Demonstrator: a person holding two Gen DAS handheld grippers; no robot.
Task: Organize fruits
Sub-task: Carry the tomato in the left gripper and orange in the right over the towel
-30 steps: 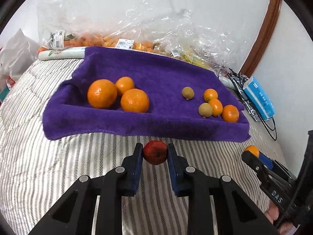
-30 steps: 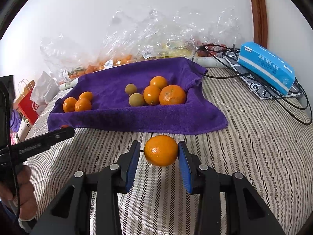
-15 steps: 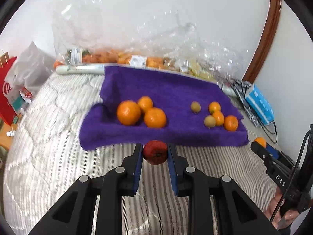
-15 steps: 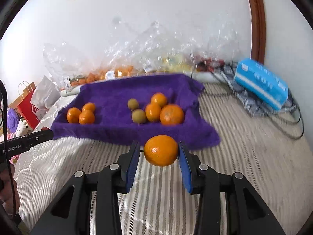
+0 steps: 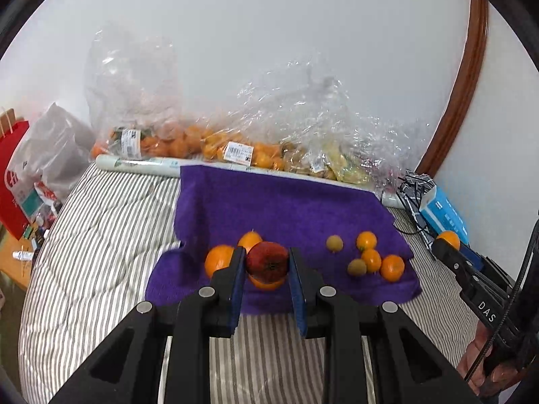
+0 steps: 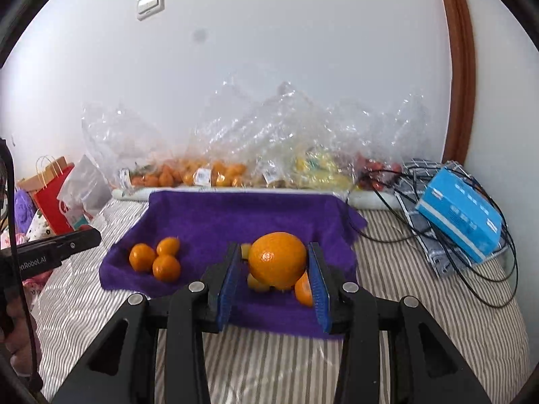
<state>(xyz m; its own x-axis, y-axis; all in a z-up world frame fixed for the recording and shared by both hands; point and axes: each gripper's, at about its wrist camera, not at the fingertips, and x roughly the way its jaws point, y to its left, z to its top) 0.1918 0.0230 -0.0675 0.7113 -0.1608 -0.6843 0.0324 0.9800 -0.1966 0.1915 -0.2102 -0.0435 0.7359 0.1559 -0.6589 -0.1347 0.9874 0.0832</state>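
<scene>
My left gripper (image 5: 266, 262) is shut on a small red fruit (image 5: 267, 261), held in the air before the purple towel (image 5: 269, 202). My right gripper (image 6: 274, 262) is shut on an orange (image 6: 278, 264), also above the towel's (image 6: 235, 215) near edge. On the towel lie a left group of oranges (image 5: 218, 260) and a right group of small oranges (image 5: 391, 267) with two greenish-brown fruits (image 5: 334, 243). In the right wrist view the left group (image 6: 165, 267) is plain, while the right group is mostly hidden behind the held orange. The right gripper's tip with its orange (image 5: 448, 238) shows at the left view's right edge.
Clear plastic bags of fruit (image 5: 235, 148) line the wall behind the towel. A blue box (image 6: 460, 222) and black cables (image 6: 438, 235) lie on the striped bedding (image 5: 101, 235) at right. A red paper bag (image 5: 13, 181) stands off the bed's left side.
Both grippers have risen with their fruits, so the towel and bed look smaller and farther. The held fruits now overlap the towel in both views.
</scene>
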